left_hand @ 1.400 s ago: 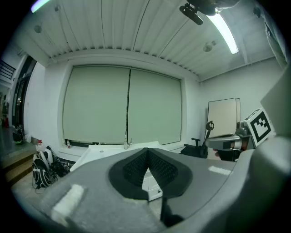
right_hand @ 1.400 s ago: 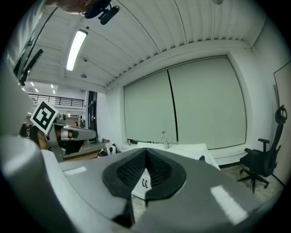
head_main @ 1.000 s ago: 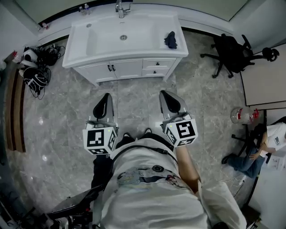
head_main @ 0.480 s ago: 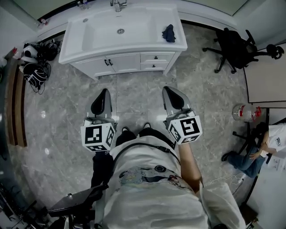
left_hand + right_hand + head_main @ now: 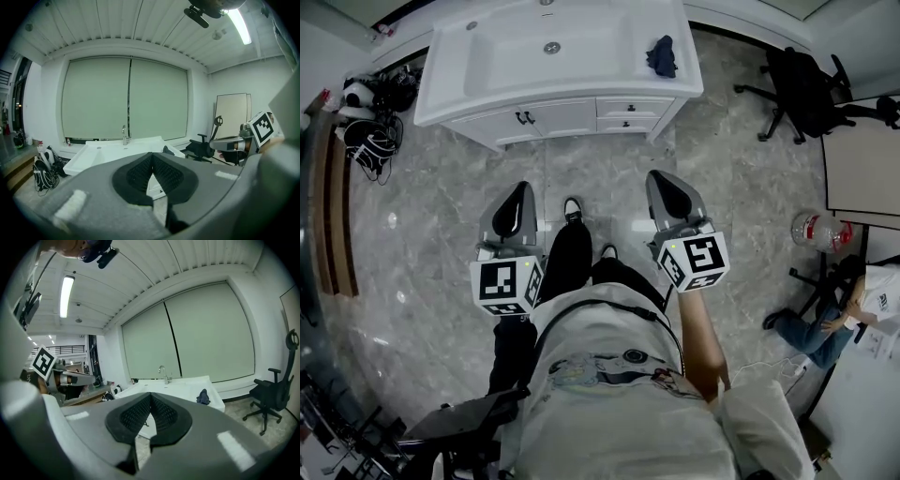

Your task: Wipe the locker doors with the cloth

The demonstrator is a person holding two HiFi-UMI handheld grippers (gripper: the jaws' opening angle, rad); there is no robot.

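The left tool [image 5: 520,192] is closed: in the left gripper view its two black pads [image 5: 138,173], with a fine ribbed texture, meet at the tips and hold nothing. The right tool [image 5: 664,183] is also closed and empty, its pads [image 5: 133,414] touching at the front in the same way. Each tool has a smooth grey shell of rounded shape and carries a white cube with a black square marker pattern on it.

Both tools hang over a glossy floor [image 5: 441,216] of grey marbled tiles, one on each side of the person's black trouser leg and shoe [image 5: 572,208].

Further ahead stands a white counter [image 5: 562,89] with a rectangular basin. Under it is a white cabinet [image 5: 548,117] with flat doors and small drawers, all with little dark handles. The cloth [image 5: 662,54] is dark blue and crumpled; it lies on the right end of the counter, well apart from both tools.

A black office chair [image 5: 806,80] stands at the right, and black and white bags [image 5: 375,141] lie at the left.
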